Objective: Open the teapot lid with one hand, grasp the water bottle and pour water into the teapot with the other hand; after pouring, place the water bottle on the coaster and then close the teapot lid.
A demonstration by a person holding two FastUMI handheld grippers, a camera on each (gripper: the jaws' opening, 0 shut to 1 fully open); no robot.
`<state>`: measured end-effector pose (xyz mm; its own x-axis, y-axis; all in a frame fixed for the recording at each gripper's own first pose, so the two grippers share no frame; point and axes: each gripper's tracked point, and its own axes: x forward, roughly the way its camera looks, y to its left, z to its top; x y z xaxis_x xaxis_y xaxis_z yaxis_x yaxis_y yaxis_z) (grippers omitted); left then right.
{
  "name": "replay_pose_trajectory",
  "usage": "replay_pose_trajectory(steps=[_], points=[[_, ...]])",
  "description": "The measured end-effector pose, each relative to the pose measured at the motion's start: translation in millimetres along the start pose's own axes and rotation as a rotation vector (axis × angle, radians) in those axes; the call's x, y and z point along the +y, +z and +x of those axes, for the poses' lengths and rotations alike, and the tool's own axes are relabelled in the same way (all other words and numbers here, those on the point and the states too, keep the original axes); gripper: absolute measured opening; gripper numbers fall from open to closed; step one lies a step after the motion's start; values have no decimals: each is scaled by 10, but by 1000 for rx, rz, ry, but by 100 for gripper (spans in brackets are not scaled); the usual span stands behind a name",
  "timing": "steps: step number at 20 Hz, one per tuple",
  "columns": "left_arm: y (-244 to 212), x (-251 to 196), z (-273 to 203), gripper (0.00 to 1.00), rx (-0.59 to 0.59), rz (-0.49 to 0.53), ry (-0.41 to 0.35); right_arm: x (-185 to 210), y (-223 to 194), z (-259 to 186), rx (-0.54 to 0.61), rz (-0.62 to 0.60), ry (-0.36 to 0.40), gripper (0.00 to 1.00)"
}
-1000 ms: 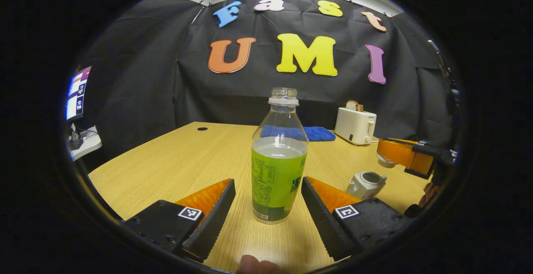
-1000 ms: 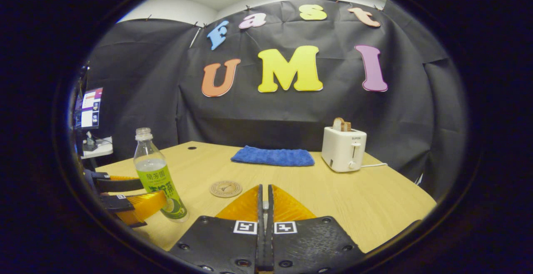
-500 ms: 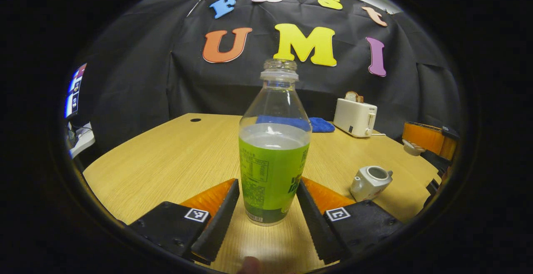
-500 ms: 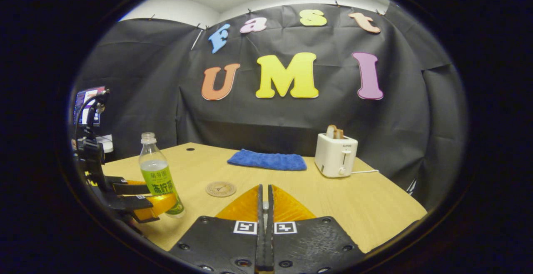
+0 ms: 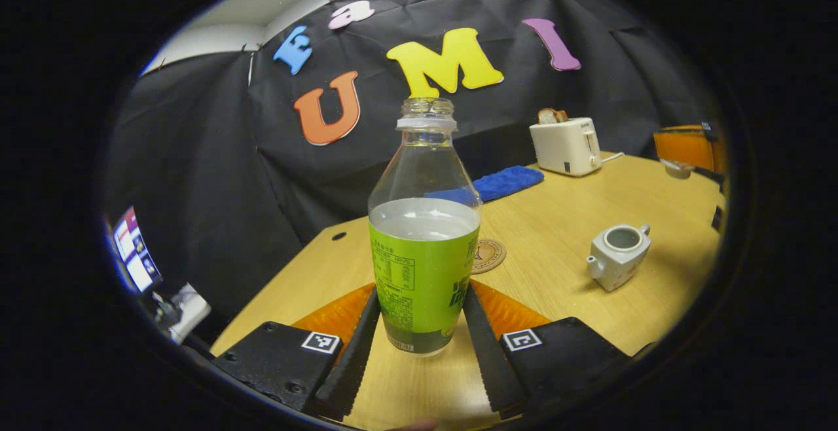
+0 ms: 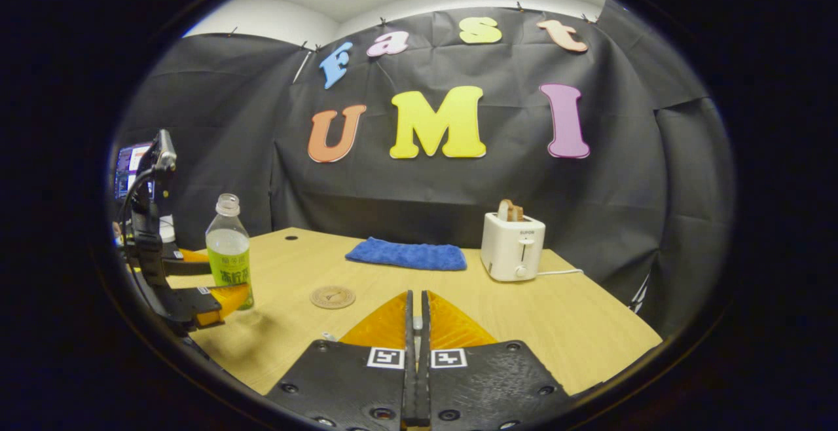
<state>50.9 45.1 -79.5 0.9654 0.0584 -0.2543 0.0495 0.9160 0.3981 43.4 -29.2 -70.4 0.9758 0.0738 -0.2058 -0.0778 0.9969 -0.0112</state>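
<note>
An uncapped water bottle (image 5: 422, 254) with a green label, about half full, stands upright between my left gripper's (image 5: 419, 333) fingers, which press on its lower sides. The right gripper view has the bottle (image 6: 228, 254) at the left, seemingly held just above the table, with the left gripper (image 6: 196, 287) around it. The white teapot (image 5: 619, 254) sits lidless on the table to the right, its mouth showing. A round coaster (image 5: 488, 255) lies just behind the bottle. My right gripper (image 6: 416, 316) is shut on the teapot lid (image 5: 674, 169), held high at the far right.
A white toaster (image 6: 512, 247) with bread and a blue cloth (image 6: 406, 255) sit at the back of the wooden table (image 6: 576, 326). The coaster (image 6: 332, 297) lies right of the bottle. A monitor (image 6: 127, 169) stands beyond the table's left edge.
My left gripper closed onto the bottle, then raised and tilted with it, so the coaster and teapot now sit lower right. The right gripper stayed shut and drifted slightly.
</note>
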Motion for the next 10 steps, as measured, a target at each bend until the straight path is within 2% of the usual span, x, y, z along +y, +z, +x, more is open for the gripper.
replay_pose_trajectory(steps=[2, 3, 6, 10], points=[[65, 117, -18, 72, -5, 151, 41, -67, 5, -38, -1, 0, -4, 0], [73, 166, -18, 74, 2, 216, 57, -95, -9, -49, -1, -3, -6, 0], [13, 222, -6, 74, 51, 376, 70, -150, -27, -85, 3, -13, -7, 0], [77, 253, 30, 74, 53, 644, 107, -185, -60, -115, 9, -21, 0, 0]])
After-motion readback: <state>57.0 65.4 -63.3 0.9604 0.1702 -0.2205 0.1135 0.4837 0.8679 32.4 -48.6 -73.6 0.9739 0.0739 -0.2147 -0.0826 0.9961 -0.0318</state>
